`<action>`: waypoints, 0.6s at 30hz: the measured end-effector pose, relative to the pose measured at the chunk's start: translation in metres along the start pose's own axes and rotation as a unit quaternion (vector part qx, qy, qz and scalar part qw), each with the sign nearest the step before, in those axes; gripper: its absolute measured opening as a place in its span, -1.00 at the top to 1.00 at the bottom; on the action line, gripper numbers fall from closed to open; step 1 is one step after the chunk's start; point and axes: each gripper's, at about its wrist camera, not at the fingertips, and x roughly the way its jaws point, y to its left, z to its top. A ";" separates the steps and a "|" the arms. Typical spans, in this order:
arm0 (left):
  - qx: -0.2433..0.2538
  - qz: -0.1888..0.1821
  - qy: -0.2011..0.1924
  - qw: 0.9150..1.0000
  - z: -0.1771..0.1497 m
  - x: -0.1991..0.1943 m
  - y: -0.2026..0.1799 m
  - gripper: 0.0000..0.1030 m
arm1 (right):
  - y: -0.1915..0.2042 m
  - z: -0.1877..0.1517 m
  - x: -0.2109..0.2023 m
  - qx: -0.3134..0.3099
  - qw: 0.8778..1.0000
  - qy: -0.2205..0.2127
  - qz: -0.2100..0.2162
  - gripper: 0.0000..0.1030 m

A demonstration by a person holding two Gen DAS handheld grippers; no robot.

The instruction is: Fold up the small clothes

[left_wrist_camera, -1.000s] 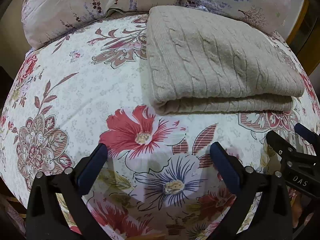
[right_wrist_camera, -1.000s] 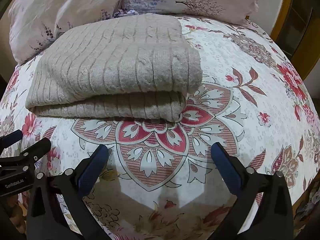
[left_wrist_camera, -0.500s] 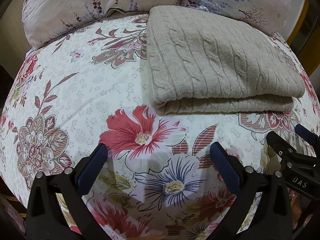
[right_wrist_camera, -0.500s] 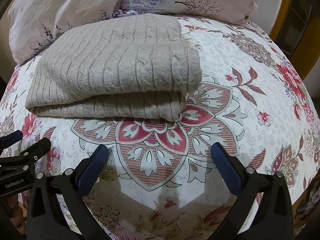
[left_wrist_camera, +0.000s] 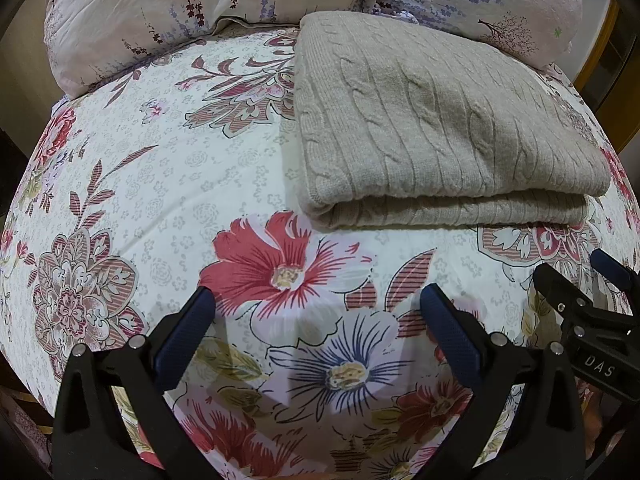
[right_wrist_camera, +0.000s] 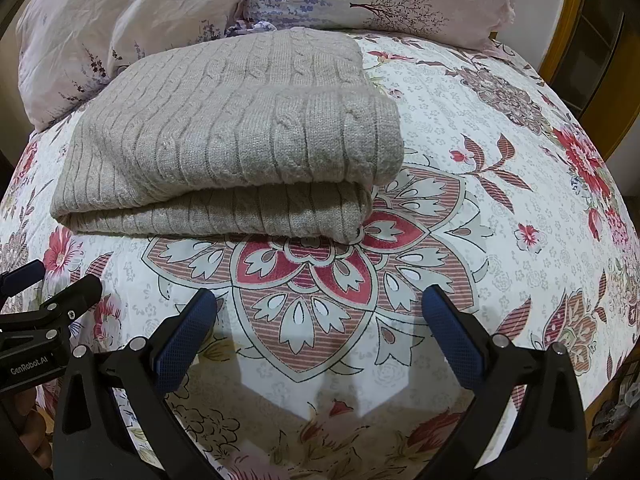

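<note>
Almost nothing has moved since a second ago: both my grippers have only drifted a touch, and the garment lies as it did. The bed, under a white quilt printed with red and blue flowers, carries everything. Two pale pink pillows with a purple sprig print lean at its head. In front of them, touching their lower edge, lies the beige cable-knit sweater, already doubled over into a thick rectangle with its rounded fold facing me and the upper layer sitting slightly proud of the lower at the right corner. My left gripper hovers over bare quilt, short of the sweater, jaws spread wide and holding nothing. My right gripper hangs beside it, jaws likewise wide and empty. I judge the folding done or nearly so; at most a squaring of that right corner, or one more fold, is left.
</note>
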 end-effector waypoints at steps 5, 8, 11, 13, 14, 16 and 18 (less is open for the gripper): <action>-0.001 0.000 0.000 1.000 0.001 0.000 0.000 -0.97 | 0.000 0.000 0.000 0.001 1.000 0.000 0.000 -0.97; -0.002 0.001 0.000 1.000 0.001 0.000 0.000 -0.97 | 0.000 0.000 0.000 0.001 1.000 0.000 0.000 -0.97; -0.005 0.002 -0.002 1.000 0.001 0.001 0.000 -0.97 | 0.000 0.000 0.000 0.001 1.000 0.000 -0.001 -0.97; -0.005 0.002 -0.003 1.000 0.000 0.001 0.000 -0.97 | 0.000 0.000 0.000 0.001 1.000 0.000 -0.001 -0.97; -0.006 0.003 -0.002 1.000 0.000 0.001 0.000 -0.97 | 0.000 0.000 0.000 0.001 1.000 -0.001 -0.001 -0.97; -0.007 0.003 -0.003 1.000 0.000 0.001 -0.001 -0.97 | 0.000 0.000 0.000 0.001 1.000 0.000 -0.001 -0.97; -0.007 0.004 -0.005 1.000 -0.001 0.001 -0.001 -0.97 | 0.000 0.000 0.000 0.001 1.000 -0.001 -0.001 -0.97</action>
